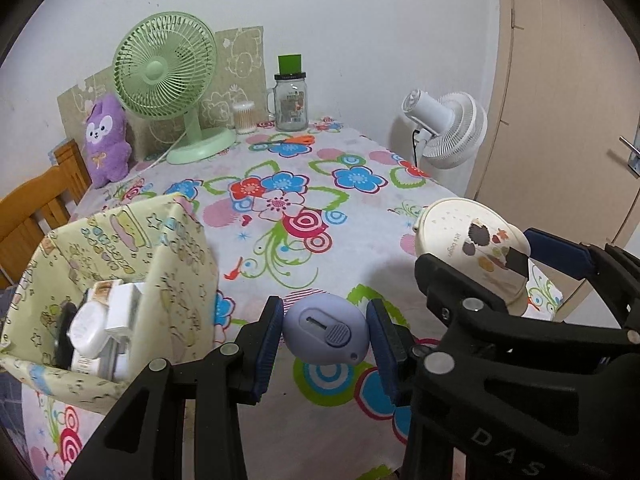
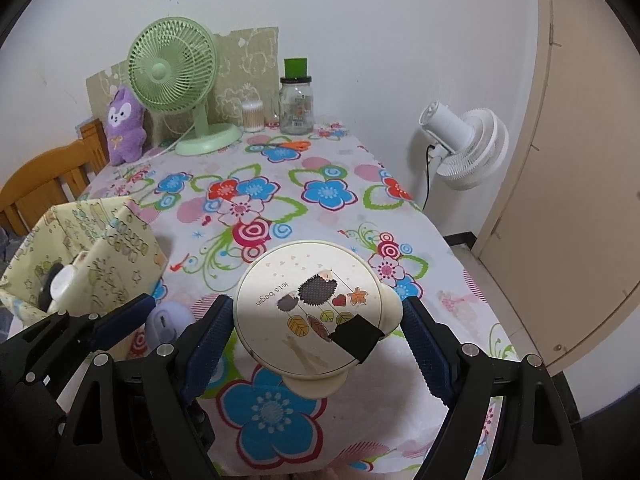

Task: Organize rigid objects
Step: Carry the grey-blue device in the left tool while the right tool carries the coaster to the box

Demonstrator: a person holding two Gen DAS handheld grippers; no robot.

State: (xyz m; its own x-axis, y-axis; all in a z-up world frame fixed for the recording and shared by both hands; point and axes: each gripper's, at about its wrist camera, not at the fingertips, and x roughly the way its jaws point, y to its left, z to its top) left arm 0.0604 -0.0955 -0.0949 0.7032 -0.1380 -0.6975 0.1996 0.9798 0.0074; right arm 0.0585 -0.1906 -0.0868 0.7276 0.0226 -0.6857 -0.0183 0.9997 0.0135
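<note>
Already a few small items sit in the patterned bag (image 1: 120, 264), while the left tool (image 1: 324, 332) pinches a lilac oval gadget (image 1: 326, 330) and the right tool (image 2: 316, 320), spread wide, clasps a round cream box (image 2: 308, 304), both above the bench (image 1: 280, 200), unstowed.

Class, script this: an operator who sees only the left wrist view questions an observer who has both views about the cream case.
Operator: Does the right gripper have the cream case on both sides?
Observer: Yes, a blue pad presses against each side of it.
Operator: Where does the black tape end?
Observer: It folds over the lid's near rim.
</note>
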